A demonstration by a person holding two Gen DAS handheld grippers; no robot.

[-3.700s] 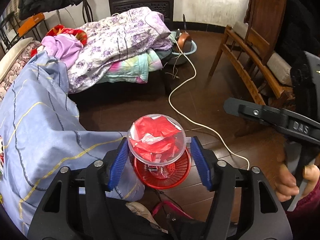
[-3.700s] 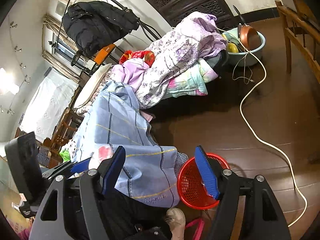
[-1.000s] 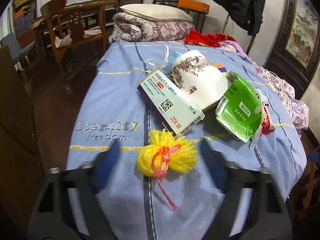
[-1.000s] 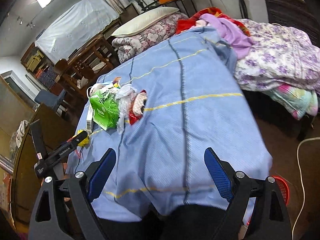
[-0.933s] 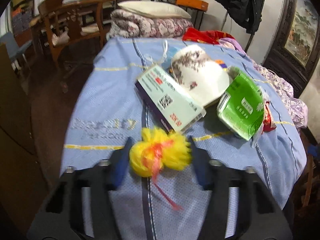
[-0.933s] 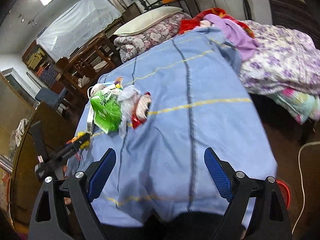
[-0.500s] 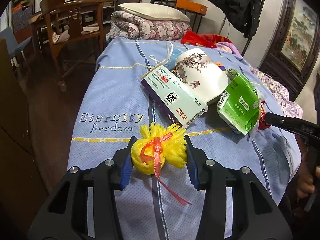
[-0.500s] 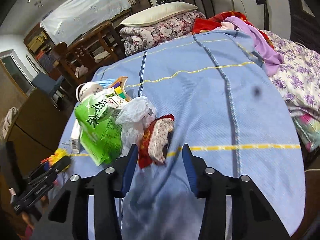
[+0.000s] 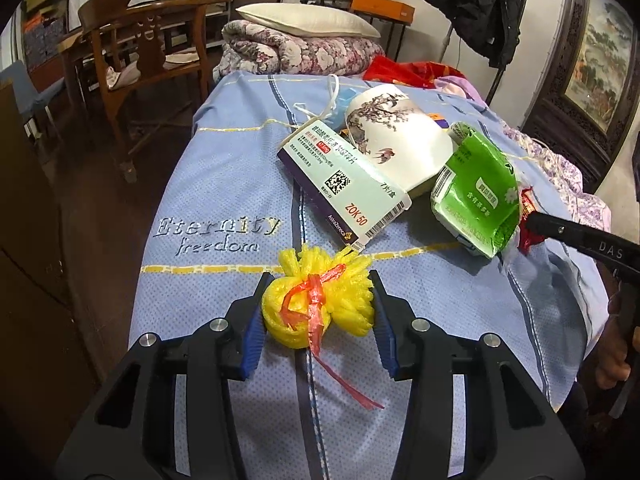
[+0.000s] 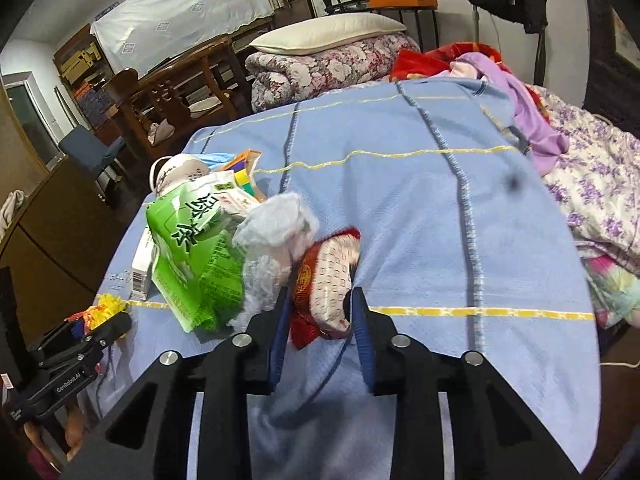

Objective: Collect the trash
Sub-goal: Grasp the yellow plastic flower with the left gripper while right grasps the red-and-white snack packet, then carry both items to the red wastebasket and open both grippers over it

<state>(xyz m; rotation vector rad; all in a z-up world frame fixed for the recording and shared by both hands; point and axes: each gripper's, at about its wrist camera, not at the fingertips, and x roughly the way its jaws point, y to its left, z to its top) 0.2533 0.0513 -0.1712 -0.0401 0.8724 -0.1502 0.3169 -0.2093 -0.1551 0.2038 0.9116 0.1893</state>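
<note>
The left gripper (image 9: 318, 312) is clamping a yellow foam net (image 9: 318, 306) tied with red ribbon, lying on the blue bedspread (image 9: 224, 184). The right gripper (image 10: 320, 308) is squeezing a red-and-white snack wrapper (image 10: 326, 280) on the same spread. Beyond are lying a green packet (image 10: 192, 248), crumpled clear plastic (image 10: 276, 228) and a medicine box (image 9: 344, 184).

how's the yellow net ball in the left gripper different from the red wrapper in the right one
The yellow net ball is a puffy, rounded bundle tied with a red strip; the red wrapper is a flattish, crumpled packet with a pale printed face. The ball lies apart from the other litter, while the wrapper touches a clear plastic bag. Both rest on the blue cloth, each pinched by a gripper: left gripper, right gripper.
</note>
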